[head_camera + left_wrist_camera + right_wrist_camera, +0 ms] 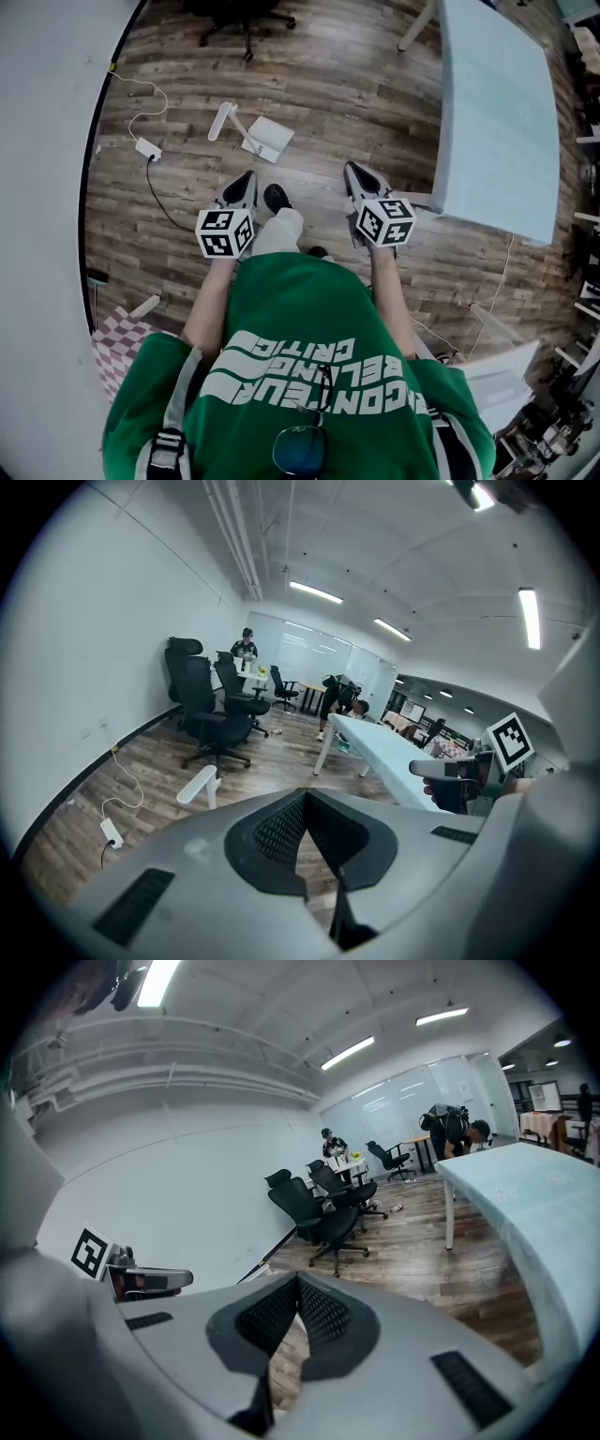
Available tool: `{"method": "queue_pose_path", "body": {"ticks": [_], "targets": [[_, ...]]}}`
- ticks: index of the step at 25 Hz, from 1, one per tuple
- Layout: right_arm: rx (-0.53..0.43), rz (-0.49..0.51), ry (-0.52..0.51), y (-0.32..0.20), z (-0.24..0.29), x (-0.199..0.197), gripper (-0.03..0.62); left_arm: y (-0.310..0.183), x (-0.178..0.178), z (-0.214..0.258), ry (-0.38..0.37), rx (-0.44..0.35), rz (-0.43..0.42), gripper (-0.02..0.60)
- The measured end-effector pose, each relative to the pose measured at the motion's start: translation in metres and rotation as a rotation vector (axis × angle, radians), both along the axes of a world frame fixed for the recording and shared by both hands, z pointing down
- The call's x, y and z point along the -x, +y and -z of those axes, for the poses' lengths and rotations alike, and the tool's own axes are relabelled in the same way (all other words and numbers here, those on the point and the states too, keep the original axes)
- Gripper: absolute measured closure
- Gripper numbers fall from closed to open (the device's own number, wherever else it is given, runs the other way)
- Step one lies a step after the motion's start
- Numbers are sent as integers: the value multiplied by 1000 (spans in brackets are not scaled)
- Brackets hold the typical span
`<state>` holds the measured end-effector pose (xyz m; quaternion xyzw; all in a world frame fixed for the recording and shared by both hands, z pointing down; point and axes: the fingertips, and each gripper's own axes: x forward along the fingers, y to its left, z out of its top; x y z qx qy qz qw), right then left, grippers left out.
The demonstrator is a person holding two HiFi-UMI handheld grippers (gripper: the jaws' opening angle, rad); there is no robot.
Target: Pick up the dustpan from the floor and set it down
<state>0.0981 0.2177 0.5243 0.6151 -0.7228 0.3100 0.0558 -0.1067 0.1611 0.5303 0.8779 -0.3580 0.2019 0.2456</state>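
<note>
The white dustpan (266,139) lies on the wooden floor ahead of me, its long handle (222,120) pointing to the left. In the left gripper view only that handle (198,785) shows above the gripper body. My left gripper (247,177) hangs in the air short of the pan, jaws shut with nothing between them (305,795). My right gripper (352,169) is held level with it to the right, over bare floor. Its jaws meet at the tip (298,1279) and hold nothing. The right gripper view does not show the dustpan.
A white table (492,112) stands to the right, close to the right gripper. A black office chair (240,15) is farther ahead. A white power adapter (147,147) with cables lies by the left wall. A checkered cloth (117,343) is at my left.
</note>
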Motion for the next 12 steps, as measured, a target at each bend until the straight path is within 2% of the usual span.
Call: {"method": "queue_pose_path", "body": {"ticks": [7,12], "targets": [[44,51,18,-79,-4,33,586,-88,33,1,15,2,45,578],[72,89,38,-115,-15,60,586,-125,54,-7,33,7,67,578]]}}
